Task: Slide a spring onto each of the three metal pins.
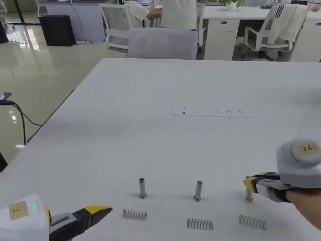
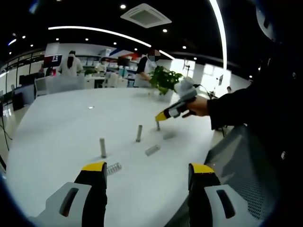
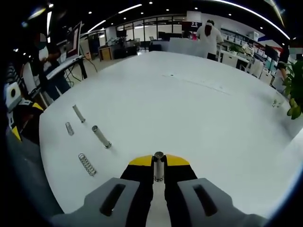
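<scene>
Three metal pins stand upright in a row on the white table: the left pin (image 1: 142, 188), the middle pin (image 1: 198, 191) and the right pin (image 1: 249, 195). In front of each lies a loose spring: (image 1: 134, 214), (image 1: 199, 223), (image 1: 252, 221). My right gripper (image 1: 251, 184) comes in from the right and is shut on the right pin (image 3: 158, 161), which stands between its yellow-tipped jaws. My left gripper (image 2: 148, 174) is open with nothing in it, low at the front left (image 1: 100, 212), just left of the left spring (image 2: 113, 168).
A white power strip (image 1: 210, 112) lies flat mid-table beyond the pins. A grey chair back (image 1: 163, 44) stands at the table's far edge. The table's left edge (image 1: 45, 125) drops to a glossy floor with a black cable. People and desks are far behind.
</scene>
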`<state>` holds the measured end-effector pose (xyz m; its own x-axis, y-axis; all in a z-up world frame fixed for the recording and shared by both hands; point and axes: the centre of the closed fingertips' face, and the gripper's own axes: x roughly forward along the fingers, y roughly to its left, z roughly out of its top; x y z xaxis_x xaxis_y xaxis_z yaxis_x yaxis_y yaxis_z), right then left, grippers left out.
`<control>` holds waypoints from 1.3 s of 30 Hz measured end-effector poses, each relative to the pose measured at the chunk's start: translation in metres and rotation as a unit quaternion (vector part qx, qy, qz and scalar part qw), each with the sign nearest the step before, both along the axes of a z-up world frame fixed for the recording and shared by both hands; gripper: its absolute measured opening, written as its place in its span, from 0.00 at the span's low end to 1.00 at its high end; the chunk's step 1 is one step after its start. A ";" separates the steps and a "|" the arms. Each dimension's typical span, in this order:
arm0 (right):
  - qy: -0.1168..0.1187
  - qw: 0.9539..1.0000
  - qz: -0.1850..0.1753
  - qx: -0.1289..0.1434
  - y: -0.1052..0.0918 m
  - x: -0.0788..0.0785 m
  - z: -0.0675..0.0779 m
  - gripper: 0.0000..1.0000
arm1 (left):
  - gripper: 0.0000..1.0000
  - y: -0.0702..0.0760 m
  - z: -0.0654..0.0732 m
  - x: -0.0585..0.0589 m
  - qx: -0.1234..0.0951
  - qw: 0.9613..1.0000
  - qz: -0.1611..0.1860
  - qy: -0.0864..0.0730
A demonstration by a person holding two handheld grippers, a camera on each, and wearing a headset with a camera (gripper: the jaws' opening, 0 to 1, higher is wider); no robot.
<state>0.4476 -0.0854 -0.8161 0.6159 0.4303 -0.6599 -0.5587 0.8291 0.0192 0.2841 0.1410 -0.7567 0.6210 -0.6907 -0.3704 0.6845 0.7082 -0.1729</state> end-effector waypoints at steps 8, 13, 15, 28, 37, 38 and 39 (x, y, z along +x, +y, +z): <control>-0.012 1.000 0.002 0.017 0.003 0.000 0.001 0.04 | 0.66 0.000 0.000 0.000 0.000 1.000 0.001 -0.001; -0.020 1.000 0.002 0.023 0.002 -0.001 0.002 0.04 | 0.66 0.001 0.000 0.000 0.001 1.000 0.000 -0.002; -0.024 0.999 0.002 0.029 0.001 -0.002 0.002 0.04 | 0.66 0.001 0.000 0.000 0.000 1.000 0.001 -0.001; -0.016 0.999 -0.013 0.044 0.000 -0.008 0.002 0.05 | 0.66 0.005 0.005 0.001 0.006 1.000 0.006 -0.009; -0.025 0.999 0.000 0.029 0.001 -0.008 0.002 0.05 | 0.66 0.003 0.007 0.002 0.006 1.000 0.004 -0.012; -0.026 0.999 0.000 0.029 0.001 -0.008 0.002 0.05 | 0.66 0.003 0.007 0.002 0.006 1.000 0.004 -0.012; -0.026 0.999 0.001 0.029 0.001 -0.008 0.002 0.05 | 0.66 0.003 0.007 0.002 0.006 1.000 0.003 -0.012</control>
